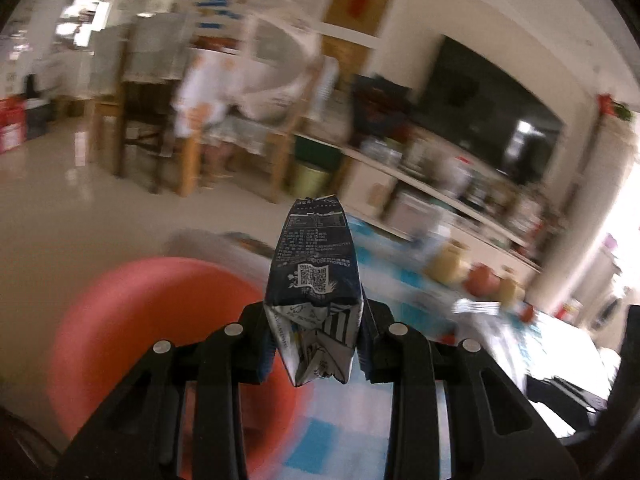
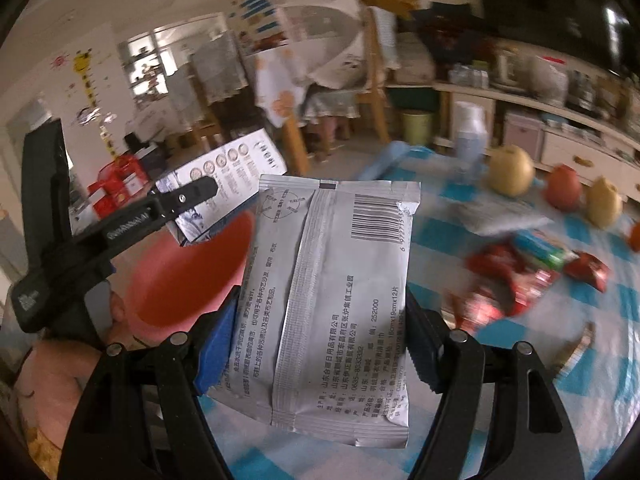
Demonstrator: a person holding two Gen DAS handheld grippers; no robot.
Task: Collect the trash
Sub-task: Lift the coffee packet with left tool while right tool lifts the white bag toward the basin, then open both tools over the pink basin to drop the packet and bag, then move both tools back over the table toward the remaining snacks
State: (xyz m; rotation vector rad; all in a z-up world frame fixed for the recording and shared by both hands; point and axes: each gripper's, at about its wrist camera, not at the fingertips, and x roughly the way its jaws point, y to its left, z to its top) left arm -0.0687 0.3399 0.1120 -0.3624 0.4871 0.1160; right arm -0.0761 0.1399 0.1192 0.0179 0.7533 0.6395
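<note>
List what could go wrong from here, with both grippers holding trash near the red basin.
1. The silver packet is flat and wide, and the right gripper pinches only its lower edges; it could slip or swing out.
2. The crushed carton sticks far out of the left gripper, so it may tip and miss the red basin.
3. Red wrappers lie on the checked tablecloth.

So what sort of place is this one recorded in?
Most likely a home living and dining room: a dark television over a cluttered sideboard, wooden chairs, and a checked tablecloth carrying fruit.
</note>
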